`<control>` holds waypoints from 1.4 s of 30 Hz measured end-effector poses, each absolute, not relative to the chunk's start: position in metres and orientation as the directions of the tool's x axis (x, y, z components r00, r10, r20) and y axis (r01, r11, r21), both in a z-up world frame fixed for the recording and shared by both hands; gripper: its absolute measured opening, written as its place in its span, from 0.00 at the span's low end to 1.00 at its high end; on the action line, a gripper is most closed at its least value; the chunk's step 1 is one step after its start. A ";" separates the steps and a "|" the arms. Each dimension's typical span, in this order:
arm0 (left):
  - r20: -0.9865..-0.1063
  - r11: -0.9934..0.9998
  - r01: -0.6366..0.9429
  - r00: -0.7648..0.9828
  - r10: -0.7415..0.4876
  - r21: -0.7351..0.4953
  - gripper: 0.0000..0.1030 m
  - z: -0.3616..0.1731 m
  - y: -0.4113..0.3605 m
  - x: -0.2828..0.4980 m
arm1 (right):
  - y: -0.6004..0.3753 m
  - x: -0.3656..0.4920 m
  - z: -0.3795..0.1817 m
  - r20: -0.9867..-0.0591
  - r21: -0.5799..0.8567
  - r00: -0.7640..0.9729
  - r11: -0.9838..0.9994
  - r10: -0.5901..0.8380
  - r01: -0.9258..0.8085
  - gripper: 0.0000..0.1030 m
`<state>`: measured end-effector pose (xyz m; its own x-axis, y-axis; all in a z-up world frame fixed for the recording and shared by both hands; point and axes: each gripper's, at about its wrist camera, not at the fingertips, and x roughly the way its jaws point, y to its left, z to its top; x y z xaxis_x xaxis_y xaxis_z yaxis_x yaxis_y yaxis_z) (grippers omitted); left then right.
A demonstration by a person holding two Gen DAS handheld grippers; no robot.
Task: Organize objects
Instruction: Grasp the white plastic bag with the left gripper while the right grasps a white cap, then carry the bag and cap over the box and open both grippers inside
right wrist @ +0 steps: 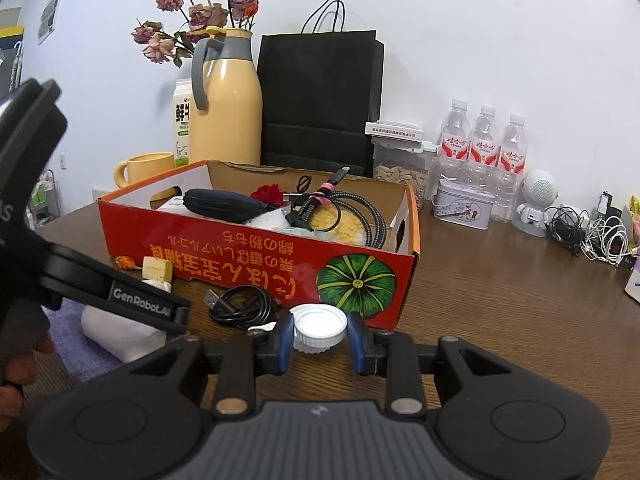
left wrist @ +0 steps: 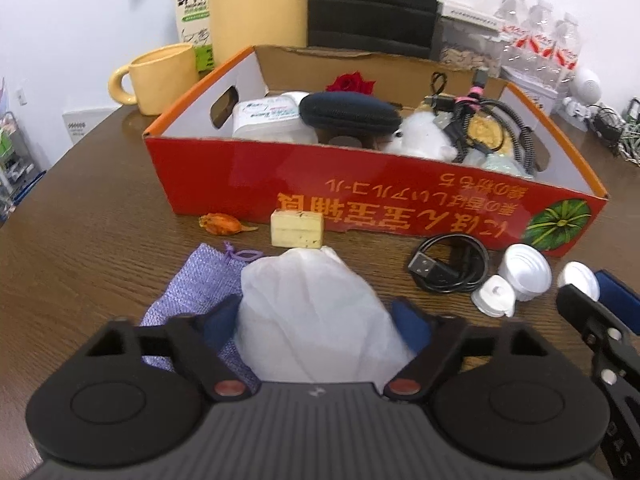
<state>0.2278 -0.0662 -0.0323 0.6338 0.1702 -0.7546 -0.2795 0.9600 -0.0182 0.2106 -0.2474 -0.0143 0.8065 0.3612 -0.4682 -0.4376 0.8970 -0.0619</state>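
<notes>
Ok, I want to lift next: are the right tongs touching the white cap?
Touching. The right wrist view shows the right tongs with both blue pads against the cap, with no gap on either side.

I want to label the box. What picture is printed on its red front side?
A green pumpkin with pale stripes on the box, clearest in the right wrist view.

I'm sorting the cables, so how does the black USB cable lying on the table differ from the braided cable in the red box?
The smooth black USB cable lies on the brown wooden table in front of the red cardboard box; the black-and-white braided cable sits inside it on other items. The smooth one is coiled flat with no tie showing; the braided one has a pink tie and looks thicker. Both are coiled and have connectors showing.
</notes>
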 end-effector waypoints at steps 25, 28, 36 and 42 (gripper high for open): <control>-0.611 0.995 -0.089 0.790 0.041 -0.048 0.76 0.011 -0.039 0.185 | -0.244 0.200 -0.007 -0.397 -0.093 0.836 0.889 0.380 -0.448 0.26; -0.580 0.996 -0.072 0.814 0.031 -0.047 0.76 0.020 -0.034 0.187 | -0.239 0.200 0.000 -0.378 -0.097 0.838 0.884 0.392 -0.457 0.27; -0.523 0.997 -0.040 0.852 -0.001 -0.066 0.76 0.039 -0.017 0.215 | -0.207 0.223 0.020 -0.355 -0.123 0.846 0.877 0.398 -0.464 0.27; -0.495 0.994 -0.026 0.868 -0.028 -0.102 0.76 0.041 -0.006 0.247 | -0.183 0.257 0.028 -0.345 -0.126 0.852 0.880 0.394 -0.458 0.27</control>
